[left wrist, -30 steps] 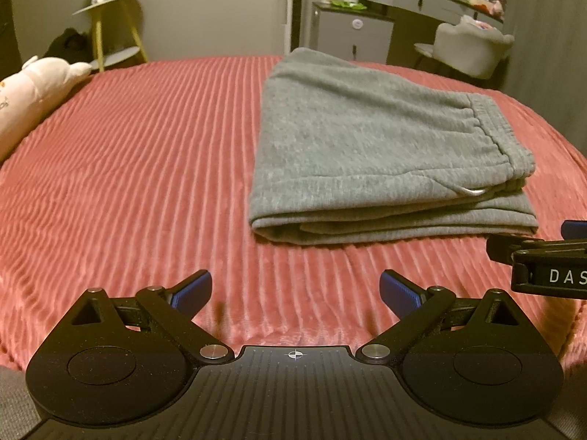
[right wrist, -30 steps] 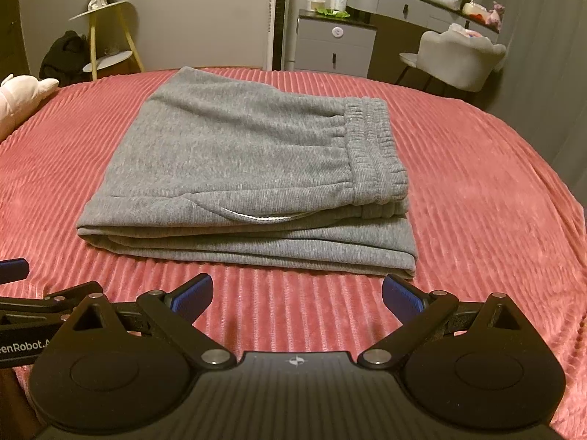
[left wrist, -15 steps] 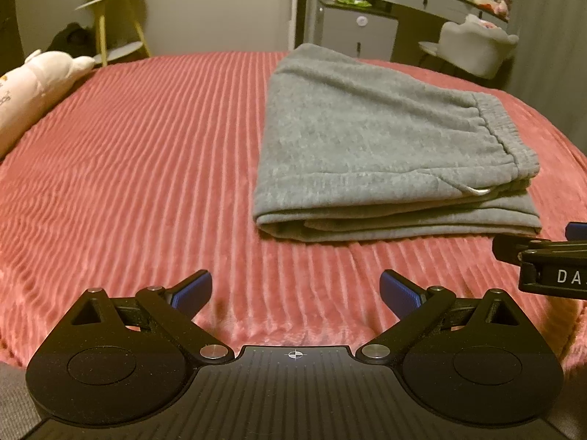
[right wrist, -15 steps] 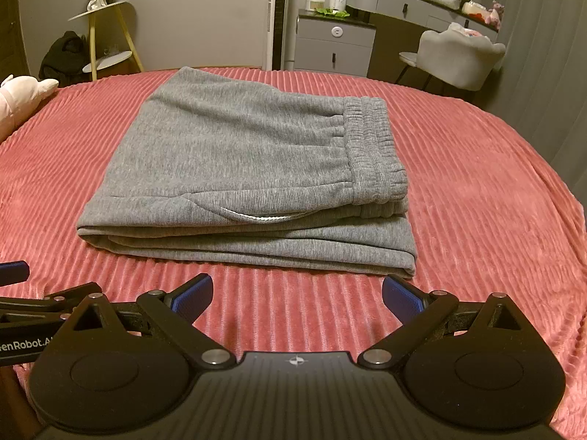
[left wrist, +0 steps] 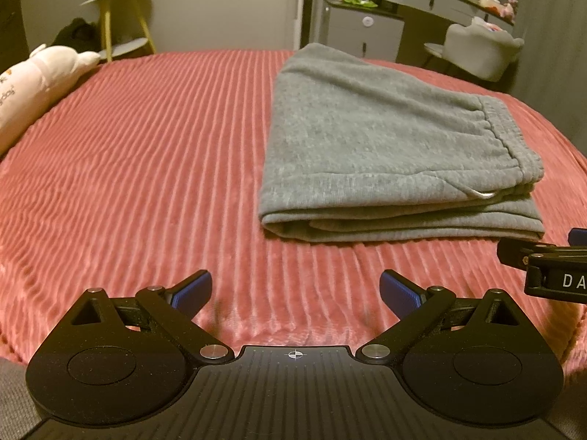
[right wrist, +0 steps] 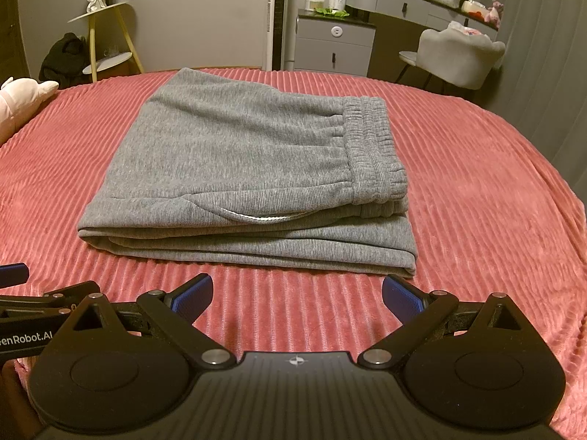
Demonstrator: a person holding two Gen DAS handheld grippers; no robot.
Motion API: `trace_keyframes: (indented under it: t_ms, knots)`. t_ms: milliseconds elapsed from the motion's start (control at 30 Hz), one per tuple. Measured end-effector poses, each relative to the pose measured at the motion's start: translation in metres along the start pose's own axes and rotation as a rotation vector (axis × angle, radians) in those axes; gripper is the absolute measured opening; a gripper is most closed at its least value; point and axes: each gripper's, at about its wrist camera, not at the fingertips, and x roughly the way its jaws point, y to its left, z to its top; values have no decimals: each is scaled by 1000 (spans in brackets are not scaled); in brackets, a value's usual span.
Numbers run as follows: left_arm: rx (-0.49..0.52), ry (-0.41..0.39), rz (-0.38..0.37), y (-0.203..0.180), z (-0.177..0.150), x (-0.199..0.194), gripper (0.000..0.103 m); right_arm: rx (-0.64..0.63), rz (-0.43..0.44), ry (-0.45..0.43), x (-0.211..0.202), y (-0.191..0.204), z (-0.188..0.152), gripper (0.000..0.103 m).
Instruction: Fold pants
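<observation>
— Nearest, where do our tools stand?

— Both released and empty: the left gripper (left wrist: 295, 288) and the right gripper (right wrist: 298, 291) hover over the near edge of the red ribbed blanket (left wrist: 146, 168), jaws spread wide, side by side, touching nothing.

— And the pants (right wrist: 253, 172)?

— One pair, grey, just beyond us in mid-bed, folded into a flat stack, waistband (right wrist: 374, 150) to the right, fold to the left.

— So what remains?

— Little, we judge. If we tidy, we should nip only the near loose edges and square them without dragging the top layer.

— Farther off?

— One plush toy (left wrist: 33, 84) at far left, one yellow-legged side table (right wrist: 106, 40), one grey chair (right wrist: 458, 57) at far right.
</observation>
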Motion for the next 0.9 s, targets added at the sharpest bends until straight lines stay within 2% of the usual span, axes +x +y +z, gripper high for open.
trace_keyframes:
  t_ms: [900]
  knots:
    - [-3, -3, -3, 1, 1, -1, 101, 2, -3, -3, -3, 1, 0, 99]
